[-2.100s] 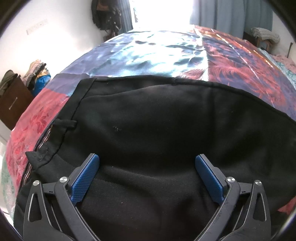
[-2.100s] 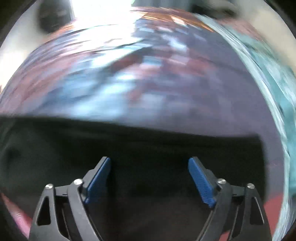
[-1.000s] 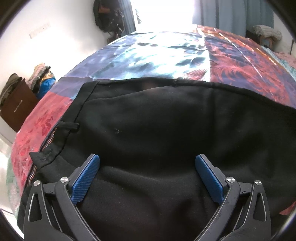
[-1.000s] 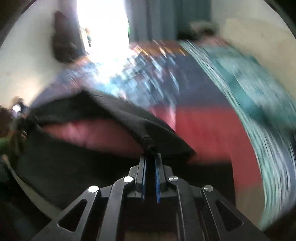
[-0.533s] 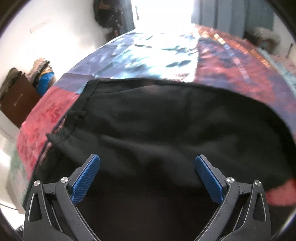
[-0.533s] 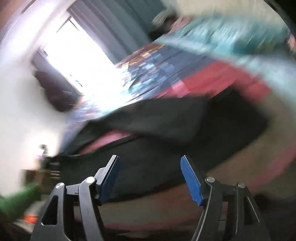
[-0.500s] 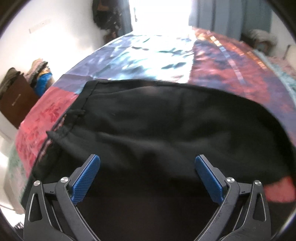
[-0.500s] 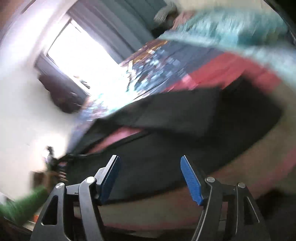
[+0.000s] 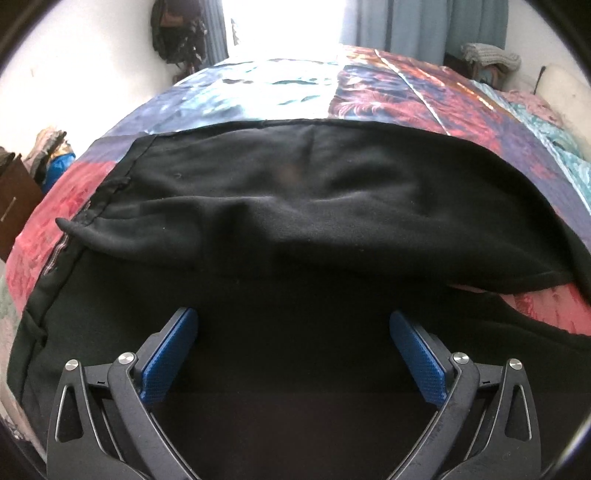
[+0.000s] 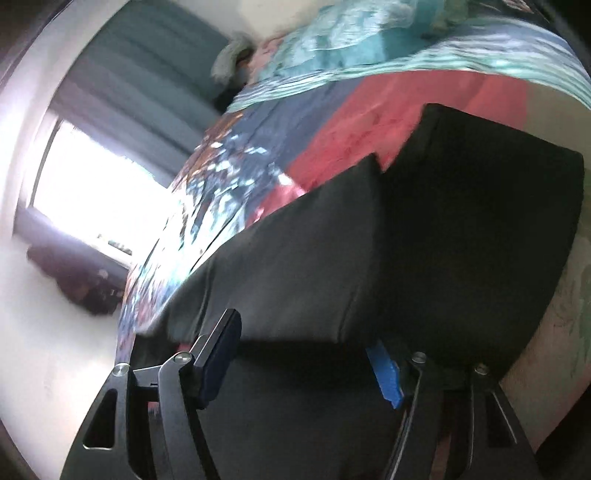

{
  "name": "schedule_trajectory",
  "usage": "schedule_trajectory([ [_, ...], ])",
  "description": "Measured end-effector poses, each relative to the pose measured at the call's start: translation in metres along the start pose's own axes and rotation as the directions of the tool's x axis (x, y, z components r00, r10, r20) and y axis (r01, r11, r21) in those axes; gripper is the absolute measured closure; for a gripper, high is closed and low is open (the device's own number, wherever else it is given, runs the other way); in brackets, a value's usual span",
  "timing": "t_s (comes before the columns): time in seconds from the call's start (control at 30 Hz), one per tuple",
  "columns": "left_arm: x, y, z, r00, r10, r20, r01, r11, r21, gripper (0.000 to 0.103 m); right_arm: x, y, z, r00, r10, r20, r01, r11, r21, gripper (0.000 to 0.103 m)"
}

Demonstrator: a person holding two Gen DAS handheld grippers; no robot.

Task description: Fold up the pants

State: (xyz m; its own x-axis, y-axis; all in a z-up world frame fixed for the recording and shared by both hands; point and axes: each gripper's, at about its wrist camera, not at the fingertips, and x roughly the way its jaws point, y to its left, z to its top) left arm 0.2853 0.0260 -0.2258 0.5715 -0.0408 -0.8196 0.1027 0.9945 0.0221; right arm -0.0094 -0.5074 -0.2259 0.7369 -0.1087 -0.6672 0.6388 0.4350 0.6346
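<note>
Black pants (image 9: 303, 206) lie spread on a patchwork bedspread (image 9: 280, 85), the waistband to the left. A raised fold runs across them in the left wrist view. My left gripper (image 9: 293, 343) is open and empty, low over the near part of the pants. The right wrist view is tilted and blurred. It shows the pants (image 10: 461, 229) with two leg ends side by side on the bed. My right gripper (image 10: 306, 354) is open and empty just above the dark cloth.
The bedspread (image 10: 362, 107) has red, blue and teal patches. A bright window with curtains (image 9: 424, 22) is behind the bed. A dark bag (image 9: 177, 26) hangs on the wall. A brown cabinet with piled clothes (image 9: 22, 184) stands at the left.
My right gripper was shut on a pant leg end a second ago; it has let go, opened and swung over tilted. The pants' far leg now lies bunched in a fold. The left gripper stayed open.
</note>
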Motion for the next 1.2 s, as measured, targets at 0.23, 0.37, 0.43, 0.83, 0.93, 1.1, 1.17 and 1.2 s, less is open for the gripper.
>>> schedule_trajectory([
  [0.23, -0.001, -0.001, -0.004, 1.0, 0.005, 0.006, -0.005, 1.0, 0.003, 0.0, 0.001, -0.001, 0.014, 0.996, -0.086, 0.023, 0.084, 0.995, 0.054, 0.06],
  [0.37, -0.001, -0.001, -0.004, 1.0, 0.004, 0.006, -0.004, 1.0, 0.002, 0.0, 0.012, 0.008, 0.018, 0.987, -0.157, 0.015, 0.157, 0.988, -0.005, 0.085],
  [0.43, -0.001, -0.001, -0.004, 1.0, 0.004, 0.005, -0.004, 1.0, 0.003, 0.0, 0.01, 0.011, 0.019, 0.986, -0.165, 0.011, 0.165, 0.985, -0.048, 0.086],
  [0.83, 0.012, -0.04, 0.096, 0.97, -0.161, -0.183, 0.128, 0.975, -0.179, 0.0, -0.067, 0.067, 0.036, 0.997, 0.02, 0.068, -0.002, 0.967, -0.254, 0.088],
  [0.93, 0.028, -0.04, 0.128, 0.942, -0.283, -0.182, 0.222, 0.929, -0.296, 0.001, -0.082, 0.083, 0.039, 0.996, 0.06, 0.071, -0.036, 0.951, -0.307, 0.088],
  [1.1, 0.018, -0.057, 0.143, 0.927, -0.275, -0.257, 0.203, 0.94, -0.274, 0.001, -0.101, 0.103, 0.04, 0.991, 0.1, 0.086, -0.061, 0.927, -0.37, 0.088],
  [1.17, 0.024, -0.073, 0.141, 0.904, -0.314, -0.29, 0.25, 0.939, -0.237, 0.001, -0.104, 0.104, 0.04, 0.989, 0.118, 0.085, -0.079, 0.925, -0.372, 0.088],
  [1.2, 0.03, -0.08, 0.142, 0.895, -0.327, -0.302, 0.264, 0.936, -0.232, 0.001, -0.108, 0.106, 0.041, 0.987, 0.137, 0.084, -0.096, 0.921, -0.377, 0.088],
])
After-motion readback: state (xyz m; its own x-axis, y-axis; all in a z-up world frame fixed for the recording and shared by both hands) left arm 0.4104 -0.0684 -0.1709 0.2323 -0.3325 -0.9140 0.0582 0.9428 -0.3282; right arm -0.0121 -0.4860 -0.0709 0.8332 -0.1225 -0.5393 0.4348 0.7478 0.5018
